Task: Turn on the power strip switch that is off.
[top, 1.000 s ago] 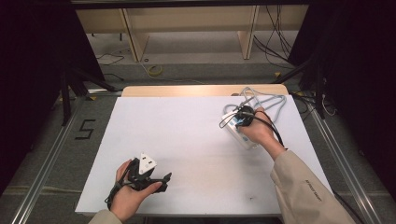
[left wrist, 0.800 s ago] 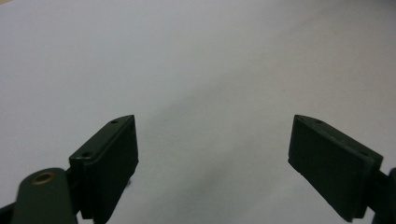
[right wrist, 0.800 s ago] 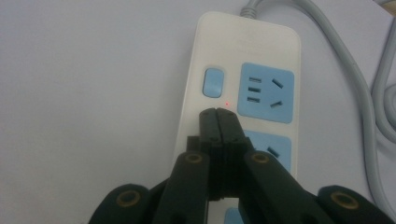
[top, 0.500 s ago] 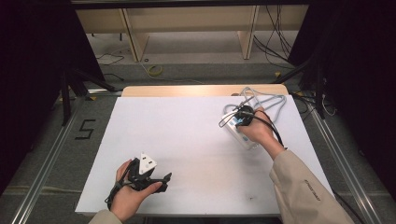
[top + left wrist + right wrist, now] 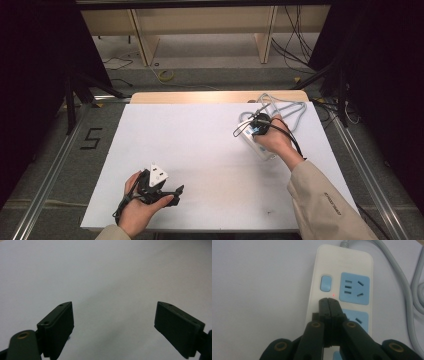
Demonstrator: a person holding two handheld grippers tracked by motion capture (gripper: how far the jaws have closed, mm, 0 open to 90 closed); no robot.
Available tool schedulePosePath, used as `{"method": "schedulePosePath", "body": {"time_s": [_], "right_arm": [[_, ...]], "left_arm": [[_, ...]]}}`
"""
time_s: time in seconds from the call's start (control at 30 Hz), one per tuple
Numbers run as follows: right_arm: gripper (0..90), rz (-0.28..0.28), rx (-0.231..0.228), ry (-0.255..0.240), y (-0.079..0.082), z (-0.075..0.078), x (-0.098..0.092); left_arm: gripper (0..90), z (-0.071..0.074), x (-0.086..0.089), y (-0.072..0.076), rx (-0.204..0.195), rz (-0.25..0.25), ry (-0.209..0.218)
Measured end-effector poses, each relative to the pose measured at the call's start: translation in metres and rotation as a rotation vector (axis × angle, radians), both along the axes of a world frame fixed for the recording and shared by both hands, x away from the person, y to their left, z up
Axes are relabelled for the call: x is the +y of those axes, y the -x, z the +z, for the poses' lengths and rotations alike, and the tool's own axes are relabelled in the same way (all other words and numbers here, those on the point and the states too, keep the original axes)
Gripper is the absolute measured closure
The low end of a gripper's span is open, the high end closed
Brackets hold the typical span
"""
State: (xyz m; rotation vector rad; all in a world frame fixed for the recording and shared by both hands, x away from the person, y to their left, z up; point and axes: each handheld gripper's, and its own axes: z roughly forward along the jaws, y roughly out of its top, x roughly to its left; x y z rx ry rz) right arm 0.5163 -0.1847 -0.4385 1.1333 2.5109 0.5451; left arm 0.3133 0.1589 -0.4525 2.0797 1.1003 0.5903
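The left tongs point(image 5: 172, 192) lie low over the near left part of the table point(image 5: 200, 150), held in the person's left hand point(image 5: 140, 205), with the white three-cornered plate on top. In the left gripper view their two black jaws stand wide apart with nothing between them, and beyond the tips there is bare white table.

Well to the right and farther across the table, the right tongs point(image 5: 255, 131) sit in the person's right hand point(image 5: 275, 142), whose beige sleeve point(image 5: 325, 205) comes in from the near right corner. In the right gripper view the right tongs' point(image 5: 329, 301) jaws are pressed together tip to tip, with nothing gripped between them. The closed tips rest over a white power strip point(image 5: 342, 270), which lies right under and ahead of them. Just past the tips is a small red light point(image 5: 333, 295), and beyond it a blue switch point(image 5: 325, 283). To the right of the switch is a blue socket point(image 5: 354, 290). The strip's grey cable point(image 5: 409, 297) leaves the far end and loops around to the right of the tongs.
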Motion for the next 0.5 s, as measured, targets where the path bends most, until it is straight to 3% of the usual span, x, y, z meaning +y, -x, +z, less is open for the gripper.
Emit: {"method": "schedulePosePath", "body": {"time_s": [0.2,0.3,0.33,0.37,0.4,0.43,0.5], "right_arm": [[90.0,-0.006,-0.003,0.005,0.001,0.0,0.002],[90.0,0.002,0.006,-0.034,0.001,-0.002,0.003],[90.0,0.0,-0.017,0.006,0.002,-0.002,0.006],[90.0,0.0,-0.017,0.006,0.002,-0.002,0.006],[90.0,0.004,-0.037,0.062,0.003,-0.002,0.01],[90.0,0.008,-0.039,0.078,0.004,-0.002,0.011],[90.0,0.002,-0.027,0.042,0.002,-0.002,0.008]], "left_arm": [[15.4,0.0,0.0,0.0,0.001,-0.002,0.0],[15.4,0.0,0.0,0.0,0.001,-0.001,-0.001],[15.4,0.0,0.0,0.0,-0.001,-0.001,-0.002],[15.4,0.0,0.0,0.0,-0.001,-0.001,-0.002],[15.4,0.0,0.0,0.001,-0.003,-0.001,0.0],[15.4,0.0,0.0,0.001,-0.003,0.001,0.001],[15.4,0.0,0.002,0.001,-0.005,0.0,-0.003]]}}
